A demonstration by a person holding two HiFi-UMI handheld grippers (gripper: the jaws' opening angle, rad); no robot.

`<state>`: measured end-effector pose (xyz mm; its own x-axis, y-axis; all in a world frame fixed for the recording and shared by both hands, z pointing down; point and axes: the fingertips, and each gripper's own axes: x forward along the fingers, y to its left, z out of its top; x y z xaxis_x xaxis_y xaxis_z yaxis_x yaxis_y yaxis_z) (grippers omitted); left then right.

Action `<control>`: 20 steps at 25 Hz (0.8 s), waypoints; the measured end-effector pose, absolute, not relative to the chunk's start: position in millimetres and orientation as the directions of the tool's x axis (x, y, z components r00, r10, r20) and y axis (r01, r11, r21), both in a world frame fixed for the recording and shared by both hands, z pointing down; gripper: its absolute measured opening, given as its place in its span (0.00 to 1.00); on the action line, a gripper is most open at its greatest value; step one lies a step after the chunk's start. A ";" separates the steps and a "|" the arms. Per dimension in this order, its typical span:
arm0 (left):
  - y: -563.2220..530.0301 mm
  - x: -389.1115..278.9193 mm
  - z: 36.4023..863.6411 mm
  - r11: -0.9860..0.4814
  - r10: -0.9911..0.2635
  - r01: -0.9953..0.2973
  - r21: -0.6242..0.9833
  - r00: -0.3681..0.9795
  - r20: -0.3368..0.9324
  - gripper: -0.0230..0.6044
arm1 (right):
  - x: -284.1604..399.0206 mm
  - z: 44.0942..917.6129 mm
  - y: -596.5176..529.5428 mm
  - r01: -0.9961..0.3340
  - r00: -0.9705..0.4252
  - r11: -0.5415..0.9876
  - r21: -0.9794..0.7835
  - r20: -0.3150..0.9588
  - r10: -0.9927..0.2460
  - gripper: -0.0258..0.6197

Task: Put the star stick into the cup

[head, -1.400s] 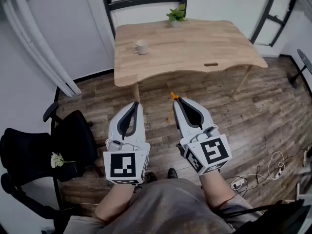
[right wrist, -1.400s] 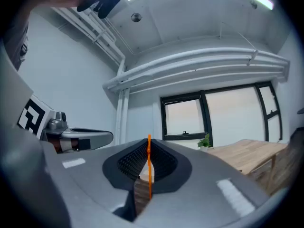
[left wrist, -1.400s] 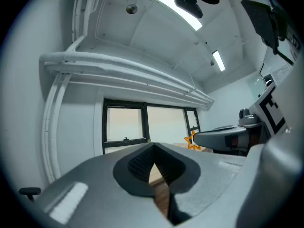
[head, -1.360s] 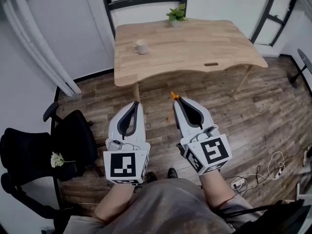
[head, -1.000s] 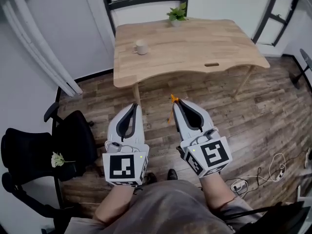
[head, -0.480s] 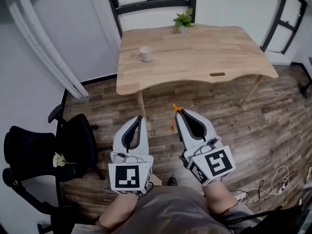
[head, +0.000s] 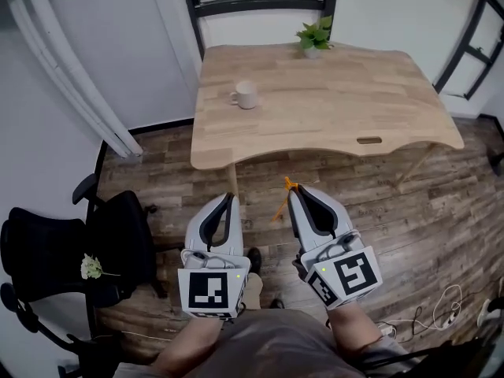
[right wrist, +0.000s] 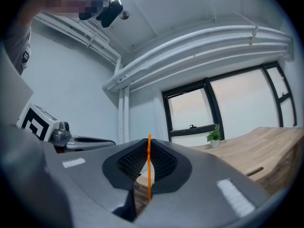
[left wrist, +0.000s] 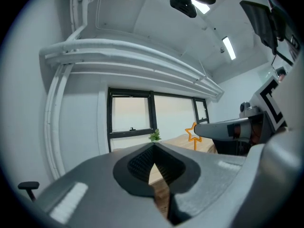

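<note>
The star stick (head: 283,198) is a thin orange rod with a star on top, and it stands upright in my right gripper (head: 292,191), which is shut on it. In the right gripper view the star stick (right wrist: 148,170) runs straight up between the dark pads. My left gripper (head: 229,198) is held beside the right one over the floor, shut with nothing in it. From the left gripper view the orange star (left wrist: 192,132) shows at the right gripper's tip. The white cup (head: 246,95) stands on the left part of the wooden table (head: 331,109), well ahead of both grippers.
A small potted plant (head: 315,36) sits at the table's far edge by the window. A black office chair (head: 71,250) with a white flower (head: 92,267) on it stands at the left. White pipes (head: 71,77) lean along the left wall. Cables (head: 449,305) lie on the wood floor at right.
Both grippers have moved forward toward the table, side by side, the right one still holding the stick. The table and cup now show nearer and lower in the head view.
</note>
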<state>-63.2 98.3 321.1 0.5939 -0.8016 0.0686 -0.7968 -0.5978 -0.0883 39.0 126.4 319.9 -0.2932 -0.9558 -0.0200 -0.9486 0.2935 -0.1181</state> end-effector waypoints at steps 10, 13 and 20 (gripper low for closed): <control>-37.4 -61.0 315.4 -0.649 -0.761 -0.758 -0.070 0.647 0.047 0.04 | 35.6 316.9 -2.7 -0.962 -0.252 0.249 -0.112 0.010 -0.968 0.11; -70.7 -61.7 311.6 -0.662 -0.749 -0.747 -0.058 0.662 0.035 0.04 | 33.5 313.6 -33.1 -0.966 -0.240 0.238 -0.100 0.012 -0.971 0.11; -118.5 -59.2 310.9 -0.674 -0.739 -0.737 -0.051 0.673 0.027 0.04 | 38.9 300.6 -78.0 -0.972 -0.224 0.223 -0.072 -0.001 -0.975 0.11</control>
